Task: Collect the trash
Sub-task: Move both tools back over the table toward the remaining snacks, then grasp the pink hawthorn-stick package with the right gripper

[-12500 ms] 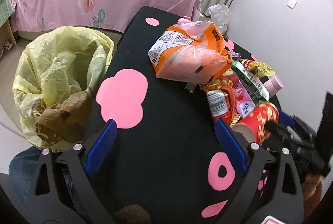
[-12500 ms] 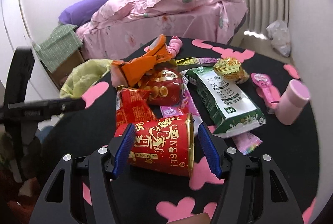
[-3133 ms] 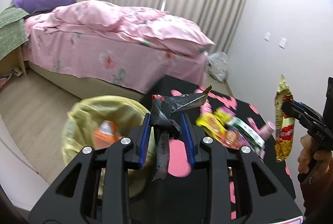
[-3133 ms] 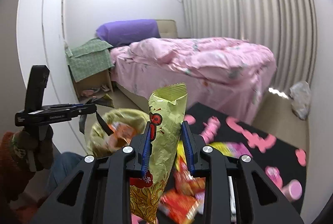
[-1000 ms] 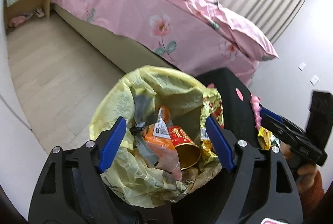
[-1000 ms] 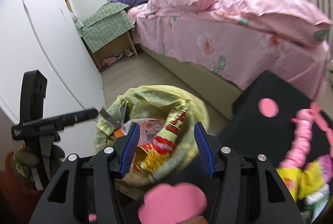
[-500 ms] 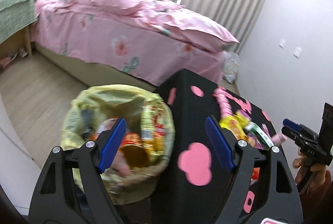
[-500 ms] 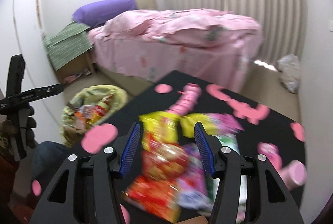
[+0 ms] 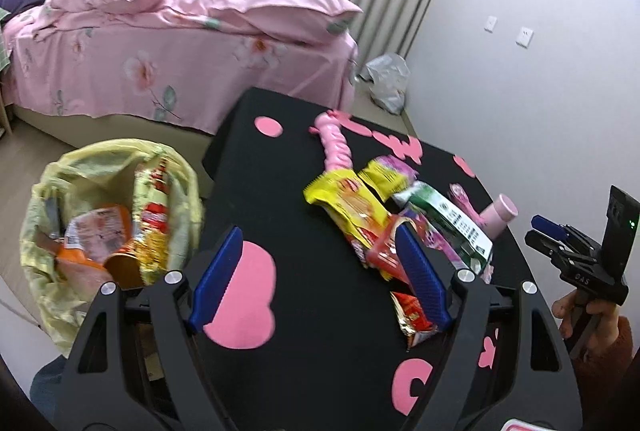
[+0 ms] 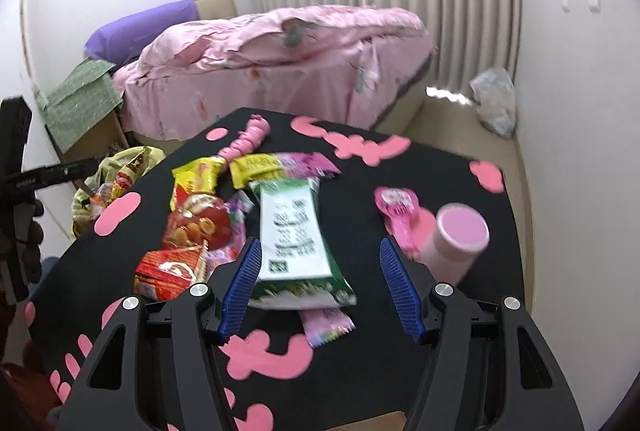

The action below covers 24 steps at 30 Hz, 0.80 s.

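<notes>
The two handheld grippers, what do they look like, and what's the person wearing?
Both the left gripper and the right gripper have black skeletal frames with triangular cut-outs, silver bolts and ribbed blue finger pads. The right one's upright block carries a green light. A reddish-brown fuzzy sleeve shows.

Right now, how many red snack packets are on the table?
2. One red packet lies left of the green packet; the second red packet lies nearer the camera, at the pile's near-left corner. Others may hide underneath.
</notes>
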### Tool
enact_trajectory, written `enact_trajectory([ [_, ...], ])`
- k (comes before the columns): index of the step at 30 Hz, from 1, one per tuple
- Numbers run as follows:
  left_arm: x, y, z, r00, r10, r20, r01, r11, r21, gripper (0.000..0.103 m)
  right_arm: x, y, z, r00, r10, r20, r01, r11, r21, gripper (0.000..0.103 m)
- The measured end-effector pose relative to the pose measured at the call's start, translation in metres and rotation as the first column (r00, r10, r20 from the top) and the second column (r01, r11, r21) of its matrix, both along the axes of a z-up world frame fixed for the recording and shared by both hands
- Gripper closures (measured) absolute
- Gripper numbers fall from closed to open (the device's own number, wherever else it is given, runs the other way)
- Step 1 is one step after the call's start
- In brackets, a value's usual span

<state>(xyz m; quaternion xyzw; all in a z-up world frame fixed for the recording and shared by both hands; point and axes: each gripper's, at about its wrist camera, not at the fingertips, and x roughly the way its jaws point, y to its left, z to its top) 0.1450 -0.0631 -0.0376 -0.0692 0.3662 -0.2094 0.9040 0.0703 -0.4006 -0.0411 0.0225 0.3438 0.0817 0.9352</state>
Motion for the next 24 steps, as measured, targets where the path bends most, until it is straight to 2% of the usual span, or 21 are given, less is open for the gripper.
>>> enact_trajectory([
  [3, 0.001, -0.009, -0.005, 1.0, -0.02, -0.013, 0.02, 1.0, 0.009, 0.028, 0.0, -0.006, -0.009, 1.0, -0.014, -0.019, 0.014, 1.0, 0.009, 0.045],
  [12, 0.003, -0.021, -0.016, 0.997, -0.062, -0.046, 0.062, 0.998, -0.018, 0.028, 0.02, 0.003, -0.024, 0.999, -0.031, -0.028, 0.029, 0.998, -0.058, 0.045],
  [16, 0.003, -0.024, -0.024, 0.996, -0.071, -0.057, 0.071, 0.997, -0.015, 0.028, 0.034, 0.0, -0.029, 0.997, -0.08, -0.009, 0.078, 0.988, -0.134, 0.065],
  [20, 0.003, -0.023, -0.03, 0.994, -0.083, -0.073, 0.081, 0.996, -0.023, 0.028, 0.04, -0.009, -0.033, 0.995, -0.103, -0.013, 0.1, 0.985, -0.139, 0.07],
  [24, 0.004, -0.025, -0.035, 0.992, -0.096, -0.079, 0.094, 0.995, -0.03, 0.028, 0.048, -0.014, -0.038, 0.994, -0.102, -0.028, 0.096, 0.982, -0.165, 0.071],
])
